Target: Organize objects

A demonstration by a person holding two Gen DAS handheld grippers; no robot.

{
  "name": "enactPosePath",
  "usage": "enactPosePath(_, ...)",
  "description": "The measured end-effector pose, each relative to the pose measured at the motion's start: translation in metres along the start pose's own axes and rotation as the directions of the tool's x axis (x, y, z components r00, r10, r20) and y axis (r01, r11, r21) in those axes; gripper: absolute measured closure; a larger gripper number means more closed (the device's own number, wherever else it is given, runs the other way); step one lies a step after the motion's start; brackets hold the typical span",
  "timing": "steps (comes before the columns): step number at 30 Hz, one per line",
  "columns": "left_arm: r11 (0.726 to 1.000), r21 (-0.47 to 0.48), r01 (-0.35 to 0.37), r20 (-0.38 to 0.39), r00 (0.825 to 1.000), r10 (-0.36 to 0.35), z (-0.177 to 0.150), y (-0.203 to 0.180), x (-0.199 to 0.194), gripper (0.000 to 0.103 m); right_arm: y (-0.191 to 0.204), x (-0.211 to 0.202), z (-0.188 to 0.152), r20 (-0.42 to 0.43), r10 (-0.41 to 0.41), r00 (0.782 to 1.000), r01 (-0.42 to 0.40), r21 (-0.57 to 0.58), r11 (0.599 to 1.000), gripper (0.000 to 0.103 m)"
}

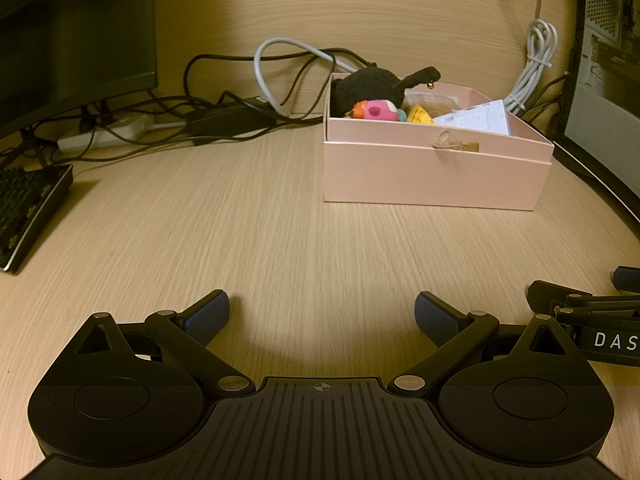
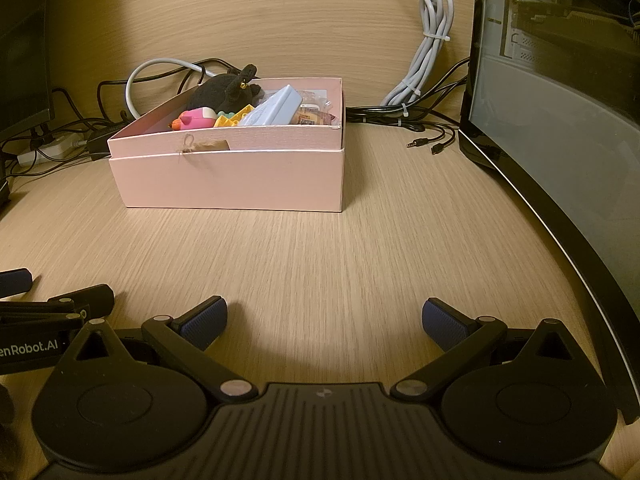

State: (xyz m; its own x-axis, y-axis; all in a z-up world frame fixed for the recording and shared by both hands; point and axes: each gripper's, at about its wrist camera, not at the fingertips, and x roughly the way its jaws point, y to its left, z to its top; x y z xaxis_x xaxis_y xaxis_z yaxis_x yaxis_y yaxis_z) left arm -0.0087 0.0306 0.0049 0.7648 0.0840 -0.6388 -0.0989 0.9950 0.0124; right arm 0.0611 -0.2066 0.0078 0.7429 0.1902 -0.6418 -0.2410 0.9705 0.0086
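— Both tools sit nearest us, left tool (image 1: 322, 312) and right tool (image 2: 324, 316) spread wide, holding nothing, low over bare worktop (image 2: 320, 248)

— And our things?

— Already in the pink box (image 1: 436, 172) farther back: black plush (image 1: 366, 86), pink toy (image 1: 378, 111), yellow bricks (image 2: 234, 117). We judge sorting nearly finished; nothing loose shows near us

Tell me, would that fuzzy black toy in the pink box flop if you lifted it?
Probably. The black plush toy looks soft and fuzzy, so it would likely squash and sag. Its thin limb already sticks out over the pink box wall, so it may dangle. It's likely light.
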Motion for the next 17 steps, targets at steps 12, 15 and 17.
enactPosePath(12,1.0,0.0,-0.001,0.0,1.0,0.001,0.0001,-0.0003,0.0,0.001,0.0001,-0.0006,-0.0005,0.0,0.0,1.0,0.0,0.0,1.0,0.0)
enactPosePath(15,1.0,0.005,0.004,0.001,1.0,-0.004,0.0008,-0.0012,0.0009,0.001,0.0001,-0.0007,-0.0005,0.0,0.0,1.0,0.0,0.0,1.0,0.0)
enactPosePath(17,1.0,0.009,0.008,0.001,1.0,-0.008,0.0014,-0.0021,0.0017,0.001,0.0001,-0.0002,-0.0001,0.0,0.0,1.0,0.0,0.0,1.0,0.0)
